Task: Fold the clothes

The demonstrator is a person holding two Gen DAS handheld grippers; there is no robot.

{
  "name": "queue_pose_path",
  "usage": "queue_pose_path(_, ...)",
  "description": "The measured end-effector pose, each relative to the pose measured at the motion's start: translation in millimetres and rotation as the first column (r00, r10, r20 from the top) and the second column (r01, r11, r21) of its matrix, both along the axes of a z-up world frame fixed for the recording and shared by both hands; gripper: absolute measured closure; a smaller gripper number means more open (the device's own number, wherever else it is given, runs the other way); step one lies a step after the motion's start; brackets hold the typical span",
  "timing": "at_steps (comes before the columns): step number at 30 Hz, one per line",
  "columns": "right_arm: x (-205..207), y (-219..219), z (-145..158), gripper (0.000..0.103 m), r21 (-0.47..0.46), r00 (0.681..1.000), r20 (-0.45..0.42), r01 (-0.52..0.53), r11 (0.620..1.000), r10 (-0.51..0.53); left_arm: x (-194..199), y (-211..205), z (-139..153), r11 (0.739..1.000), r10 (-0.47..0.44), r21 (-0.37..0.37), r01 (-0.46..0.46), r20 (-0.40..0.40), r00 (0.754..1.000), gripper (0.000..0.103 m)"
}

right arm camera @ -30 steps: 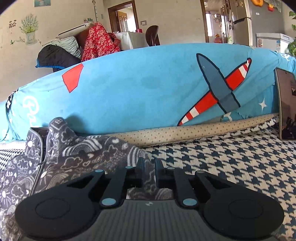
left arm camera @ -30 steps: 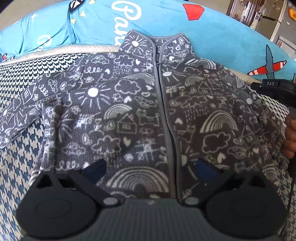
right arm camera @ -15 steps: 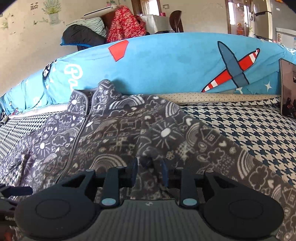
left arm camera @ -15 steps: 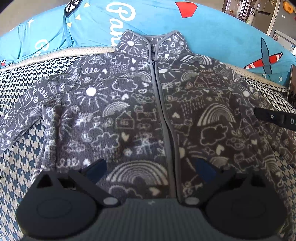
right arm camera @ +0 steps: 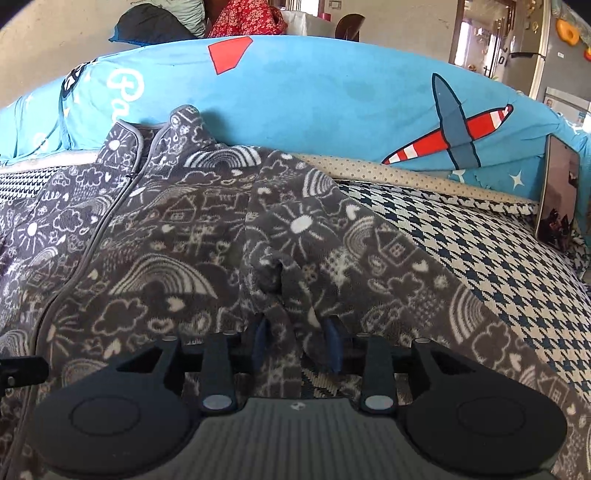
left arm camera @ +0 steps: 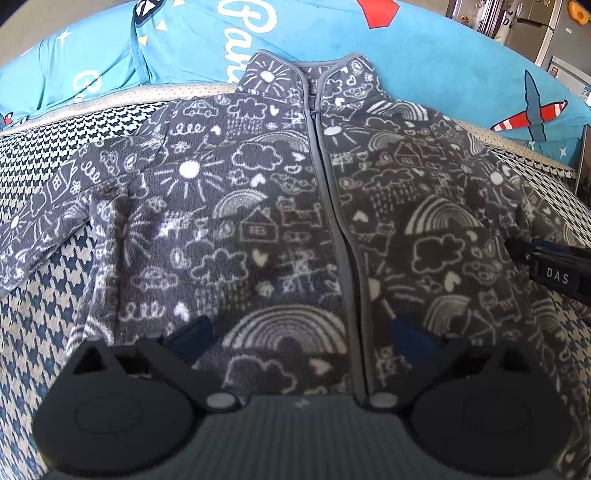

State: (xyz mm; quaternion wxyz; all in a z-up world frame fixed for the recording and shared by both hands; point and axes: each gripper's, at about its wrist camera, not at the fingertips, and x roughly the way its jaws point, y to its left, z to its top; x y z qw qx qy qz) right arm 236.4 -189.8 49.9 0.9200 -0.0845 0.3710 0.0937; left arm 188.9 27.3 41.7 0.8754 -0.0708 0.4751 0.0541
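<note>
One jacket (left arm camera: pixel 280 221), two hand-held grippers (left (left arm camera: pixel 301 338), right (right arm camera: pixel 295 341)), one phone (right arm camera: pixel 557 192).

Home living room, houndstooth sofa (right arm camera: pixel 480 258), blue airplane-print cover (right arm camera: pixel 332 103), fridge (right arm camera: pixel 561 48), doorway behind

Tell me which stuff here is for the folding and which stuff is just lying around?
For the folding:
- grey doodle jacket, spread out zipped up
- right claw, pinching a fold of its sleeve
- left claw, open over the hem

Just lying around:
- blue plane cushion
- checked cover
- phone propped against the cushion
- heap of clothes behind
</note>
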Motion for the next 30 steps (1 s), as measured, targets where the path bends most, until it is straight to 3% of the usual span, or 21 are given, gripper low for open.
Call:
queue_pose_path(10, -5, 10, -5, 0.067, -0.082, 0.999, 0.048, 0.013, 0.997, -0.009, -15, 5, -8, 0.999, -0.032, 0.037, 0.031, 0.016, 0.999, 0.000)
queue_pose_path(15, -12, -2, 6, 0.065, 0.015, 0.999, 0.042, 0.034, 0.999, -0.035, -20, 5, -11, 0.999, -0.036, 0.035, 0.034, 0.040, 0.999, 0.000)
queue_pose_path(21, -38, -11, 12, 0.063, 0.050, 0.998, -0.017, 0.057, 0.997, -0.056, -26, 2, -13, 0.999, -0.023, 0.051, 0.020, 0.068, 0.997, 0.000)
queue_pose_path(27, -77, -13, 21, 0.062, 0.103, 1.000, -0.030, 0.010, 0.995, -0.007, -42, -3, -9, 0.998, 0.010, 0.057, -0.015, 0.089, 0.996, 0.000)
queue_pose_path(30, -94, -12, 20, 0.061, 0.109, 0.999, -0.032, -0.002, 0.994, 0.006, -57, -14, -8, 0.995, -0.009, 0.095, 0.000, 0.103, 0.995, 0.000)
